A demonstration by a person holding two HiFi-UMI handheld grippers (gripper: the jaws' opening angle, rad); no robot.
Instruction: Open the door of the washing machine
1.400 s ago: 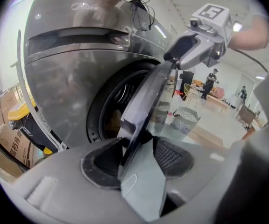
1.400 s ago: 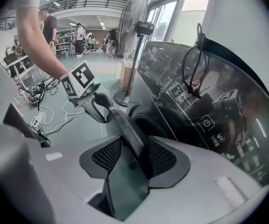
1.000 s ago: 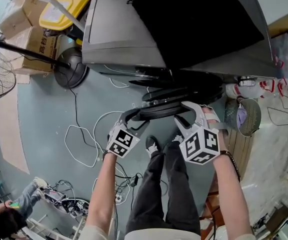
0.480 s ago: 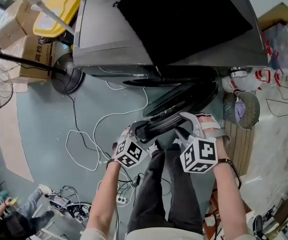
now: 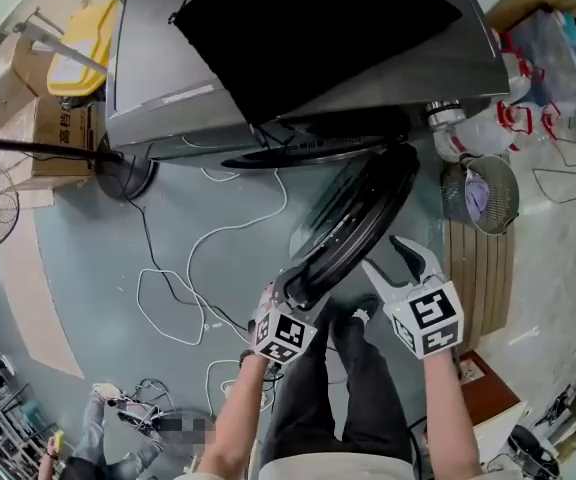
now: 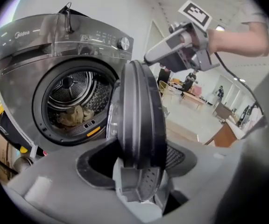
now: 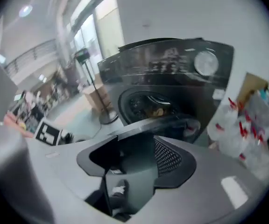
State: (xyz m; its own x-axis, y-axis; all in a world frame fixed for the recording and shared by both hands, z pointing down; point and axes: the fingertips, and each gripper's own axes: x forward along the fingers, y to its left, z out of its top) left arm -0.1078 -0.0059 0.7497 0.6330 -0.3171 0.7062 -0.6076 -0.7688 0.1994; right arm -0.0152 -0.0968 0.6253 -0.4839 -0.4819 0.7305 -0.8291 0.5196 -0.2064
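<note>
Dark grey metal fills the top of the head view. The washing machine (image 5: 168,78) stands before us with its round door (image 5: 360,213) off the opening, swung out edge-on towards our legs and hinged at the right of the front. The left gripper (image 5: 295,286) has the door's free rim between its jaws. Those jaws have just been opening, and the left gripper view shows a dark gap between one pad and the rim, so we read this as a loose hook round the rim, not a clamp. The right gripper (image 5: 383,253) hangs just beside the door, to its right. Its jaws have also just been opening, and they stand wide with nothing between them. The drum (image 6: 74,94) is in plain sight with some laundry (image 6: 71,116) inside, so we judge the task nearly done, with at most the last of the swing left. To do that well, we should lead the rim along its arc about the hinge, not drag it straight at us. We should also push with one jaw without squeezing, hold the right gripper out of the door's path, and mind our knees and the white cable (image 5: 173,288) on the floor.
</note>
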